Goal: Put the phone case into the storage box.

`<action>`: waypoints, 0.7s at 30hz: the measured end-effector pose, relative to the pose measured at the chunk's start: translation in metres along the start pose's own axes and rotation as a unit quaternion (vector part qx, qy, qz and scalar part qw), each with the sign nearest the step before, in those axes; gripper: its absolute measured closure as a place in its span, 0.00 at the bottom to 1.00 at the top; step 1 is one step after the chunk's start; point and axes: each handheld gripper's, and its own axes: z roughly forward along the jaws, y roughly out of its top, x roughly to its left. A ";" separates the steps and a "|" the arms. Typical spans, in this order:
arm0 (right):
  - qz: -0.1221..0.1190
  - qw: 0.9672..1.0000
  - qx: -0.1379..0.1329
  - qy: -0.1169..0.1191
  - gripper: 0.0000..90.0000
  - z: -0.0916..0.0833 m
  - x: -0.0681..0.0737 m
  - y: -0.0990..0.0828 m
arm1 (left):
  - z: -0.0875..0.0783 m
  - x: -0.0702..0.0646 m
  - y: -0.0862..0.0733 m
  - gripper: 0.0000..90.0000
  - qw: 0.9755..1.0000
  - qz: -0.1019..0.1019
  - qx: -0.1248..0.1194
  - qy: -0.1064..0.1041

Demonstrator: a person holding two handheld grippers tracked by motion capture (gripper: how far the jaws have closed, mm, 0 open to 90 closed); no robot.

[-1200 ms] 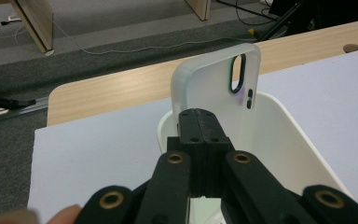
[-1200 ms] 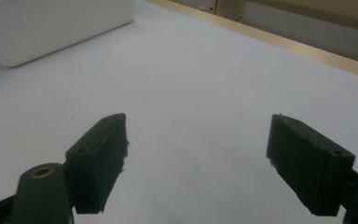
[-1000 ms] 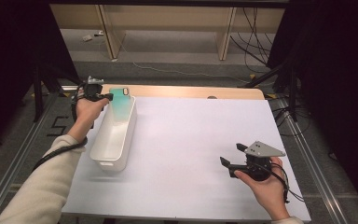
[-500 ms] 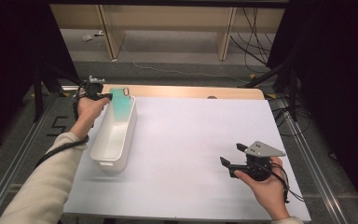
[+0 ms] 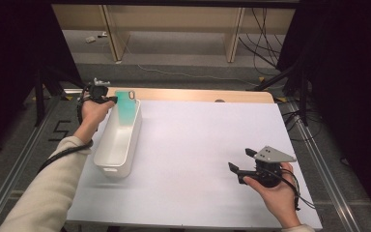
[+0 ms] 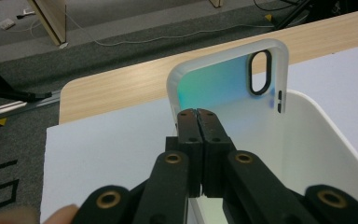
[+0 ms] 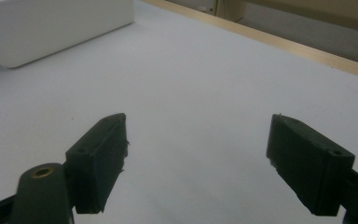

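Left gripper view: left gripper [image 6: 197, 114] has its jaws pressed together, pinching the edge of a phone case [image 6: 228, 84] – translucent white rim, teal-iridescent back, oval camera cutout on the far side from the pads. The case stands upright directly ahead of the jaw tips, its lower part inside the white plastic bin [image 6: 326, 154], at the bin's far end. The bin wall curves off to the right of the jaws.

High view: left gripper [image 5: 107, 98] sits at the bin's [image 5: 107, 162] far-left corner, the case [image 5: 124, 107] just beside it to the right, leaning against the end wall. The bin runs back toward the person from there.

Right gripper [image 5: 237, 162] is held in the right hand low over the white table sheet [image 5: 198, 145], well apart from the bin. Right gripper view: jaws wide apart, nothing between them, bare sheet ahead, bin corner [image 7: 51, 28] far off to the upper left.
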 end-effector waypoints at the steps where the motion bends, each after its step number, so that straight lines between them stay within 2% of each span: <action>1: -0.004 1.000 -0.001 -0.002 0.24 0.000 0.000 0.000 | -0.002 0.000 -0.001 0.96 1.000 0.002 -0.002 -0.002; 7: -0.004 1.000 -0.004 -0.003 0.24 0.000 0.000 0.000 | -0.019 0.002 -0.006 0.89 0.999 -0.001 -0.028 -0.015; 9: -0.005 1.000 -0.004 -0.002 0.24 0.000 0.000 0.000 | -0.024 -0.001 -0.009 0.86 0.998 -0.013 -0.049 -0.022; 12: -0.004 1.000 -0.004 -0.003 0.24 0.000 0.000 0.000 | -0.033 -0.004 -0.012 0.80 0.998 -0.013 -0.061 -0.030; 15: 0.000 1.000 0.000 0.000 0.24 0.000 0.001 0.000 | -0.042 -0.007 -0.016 0.71 0.997 -0.016 -0.069 -0.037; 17: -0.009 1.000 -0.006 -0.005 0.24 0.000 0.000 0.000 | -0.048 -0.009 -0.019 0.62 0.996 -0.022 -0.075 -0.039; 21: -0.009 1.000 -0.007 -0.005 0.24 0.000 -0.001 0.000 | -0.060 -0.014 -0.023 0.51 0.993 -0.031 -0.100 -0.053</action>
